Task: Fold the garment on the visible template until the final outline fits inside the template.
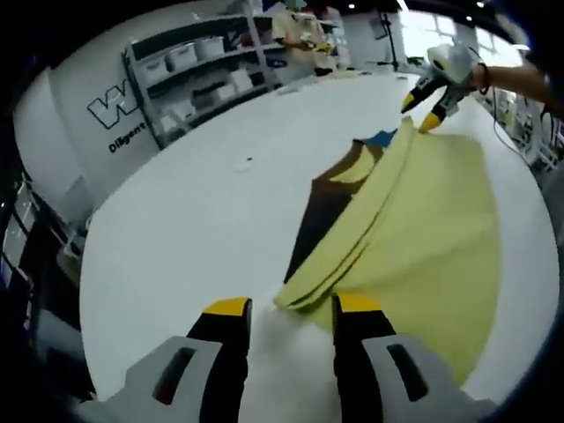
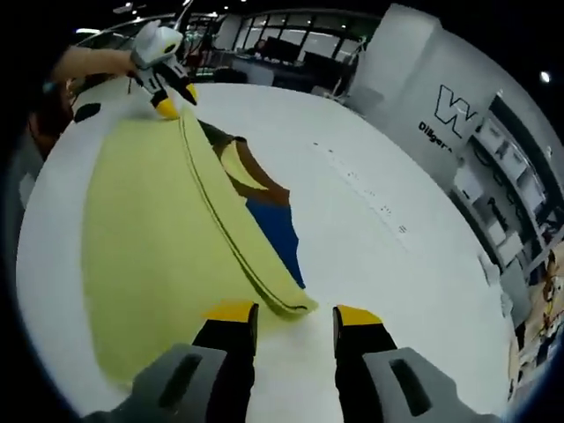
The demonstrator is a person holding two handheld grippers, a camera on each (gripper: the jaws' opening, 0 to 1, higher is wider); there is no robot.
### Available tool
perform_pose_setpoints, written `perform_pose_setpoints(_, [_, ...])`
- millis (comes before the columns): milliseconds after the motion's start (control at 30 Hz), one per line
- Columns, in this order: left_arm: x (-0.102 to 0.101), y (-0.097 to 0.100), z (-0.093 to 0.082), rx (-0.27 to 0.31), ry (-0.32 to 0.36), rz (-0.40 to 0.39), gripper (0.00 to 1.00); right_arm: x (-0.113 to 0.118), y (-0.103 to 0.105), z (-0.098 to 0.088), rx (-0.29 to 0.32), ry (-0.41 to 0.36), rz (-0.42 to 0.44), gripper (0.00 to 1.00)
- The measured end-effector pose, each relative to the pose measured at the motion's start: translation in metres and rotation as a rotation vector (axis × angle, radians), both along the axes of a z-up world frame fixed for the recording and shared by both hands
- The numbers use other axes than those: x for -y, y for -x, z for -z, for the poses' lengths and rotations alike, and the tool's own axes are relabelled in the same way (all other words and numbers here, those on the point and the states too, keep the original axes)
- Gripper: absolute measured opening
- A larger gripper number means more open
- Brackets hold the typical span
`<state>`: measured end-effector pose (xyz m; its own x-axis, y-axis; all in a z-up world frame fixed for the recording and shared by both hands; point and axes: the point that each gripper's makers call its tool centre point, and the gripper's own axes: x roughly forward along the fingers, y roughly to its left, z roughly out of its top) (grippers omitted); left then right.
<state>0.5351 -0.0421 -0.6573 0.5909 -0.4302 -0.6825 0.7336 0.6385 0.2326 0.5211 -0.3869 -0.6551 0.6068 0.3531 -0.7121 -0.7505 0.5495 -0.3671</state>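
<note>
Garment, yellow, is being laid folded over the template, hiding most of it. Left gripper and right gripper are being held wide, empty. Wall lettering is being cut off, hard to read.

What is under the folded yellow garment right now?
Beside the yellow garment's folded edge, a brown and blue template pokes out on the white table. How far the template reaches beneath the cloth is hidden.
</note>
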Motion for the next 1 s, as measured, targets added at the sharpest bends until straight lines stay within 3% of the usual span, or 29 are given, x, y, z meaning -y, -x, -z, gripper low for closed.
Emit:
perform_pose_setpoints(200, [0.000, -0.006, 0.001, 0.004, -0.011, -0.001, 0.09, -0.002, -0.002, 0.004, -0.001, 0.037, -0.049, 0.15])
perform_pose_setpoints(300, [0.000, -0.006, 0.001, -0.004, -0.010, -0.013, 0.06, -0.003, -0.002, 0.005, 0.001, 0.042, -0.057, 0.04])
perform_pose_setpoints(367, [0.000, -0.007, 0.000, -0.003, -0.009, -0.021, 0.05, -0.003, -0.002, 0.005, -0.002, 0.041, -0.055, 0.01])
perform_pose_setpoints(567, [0.002, -0.006, -0.019, 0.021, 0.020, -0.050, 0.03, -0.003, -0.003, -0.009, -0.019, -0.105, 0.053, 0.00])
perform_pose_setpoints(667, [0.004, -0.007, -0.032, 0.001, 0.137, -0.117, 0.03, -0.002, -0.001, -0.015, -0.054, -0.163, 0.110, 0.00])
perform_pose_setpoints(733, [0.002, -0.010, -0.036, -0.012, 0.179, -0.156, 0.03, -0.002, -0.007, -0.023, -0.033, -0.204, 0.139, 0.00])
perform_pose_setpoints(867, [-0.001, -0.014, -0.032, -0.035, 0.185, -0.185, 0.03, -0.001, -0.015, -0.033, -0.044, -0.310, 0.224, 0.00])
perform_pose_setpoints(1000, [-0.006, -0.018, -0.019, -0.089, 0.231, -0.299, 0.03, -0.002, -0.024, -0.035, -0.061, -0.394, 0.298, 0.00])
